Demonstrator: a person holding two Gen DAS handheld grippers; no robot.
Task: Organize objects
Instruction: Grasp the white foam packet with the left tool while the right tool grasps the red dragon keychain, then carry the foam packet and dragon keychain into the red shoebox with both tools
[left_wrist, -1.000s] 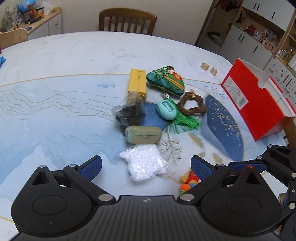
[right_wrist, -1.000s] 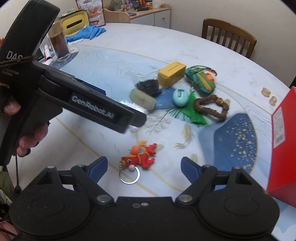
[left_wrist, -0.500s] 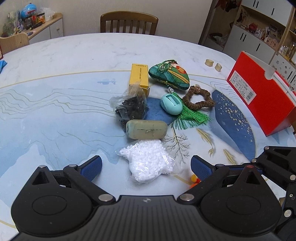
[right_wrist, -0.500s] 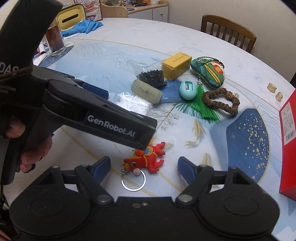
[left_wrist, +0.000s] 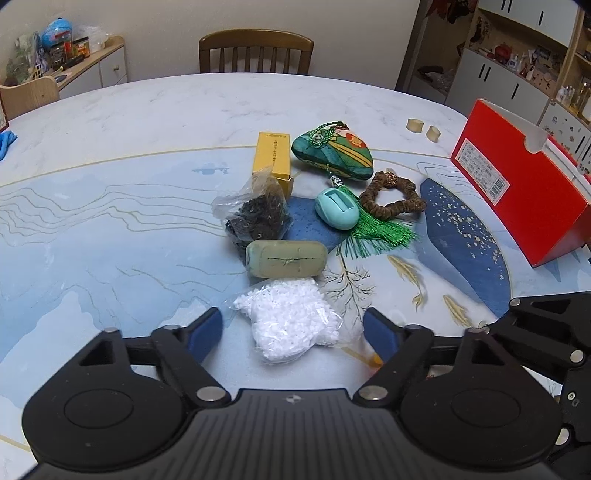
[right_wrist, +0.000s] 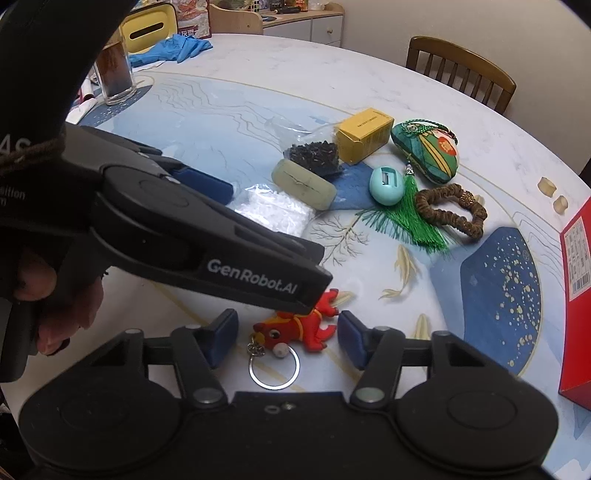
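Left wrist view: the left gripper (left_wrist: 293, 330) has just been closing around the bead bag (left_wrist: 290, 325) at lower centre, pads not yet touching it. The squeeze should be centred on the bulk, not on loose film.

Right wrist view: the right gripper (right_wrist: 288, 338), also just closing, straddles the red keychain (right_wrist: 299, 326) at lower centre, ungrasped. The body should be pinched, the ring (right_wrist: 274, 369) avoided.
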